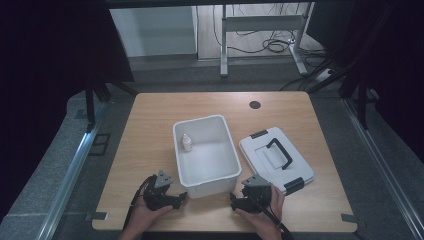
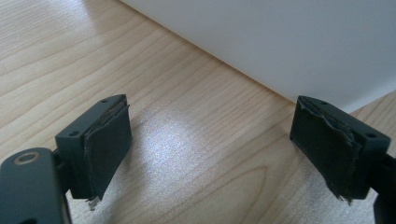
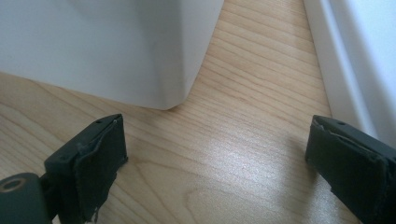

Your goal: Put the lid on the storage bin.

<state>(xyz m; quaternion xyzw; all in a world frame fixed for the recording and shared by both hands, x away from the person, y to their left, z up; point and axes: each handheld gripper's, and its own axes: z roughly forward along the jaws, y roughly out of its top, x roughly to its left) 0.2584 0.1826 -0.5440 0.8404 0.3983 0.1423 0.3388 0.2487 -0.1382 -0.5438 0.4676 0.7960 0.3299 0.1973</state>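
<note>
Claws wide and empty — left claw (image 1: 181, 198) and right claw (image 1: 233, 199) beside the white bin (image 1: 206, 150).

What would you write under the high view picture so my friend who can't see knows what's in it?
An open white plastic bin holding a small white bottle sits on a light wooden table, its white lid with a black handle lying beside it. A person's left gripper and right gripper rest near the bin's front corners.
</note>
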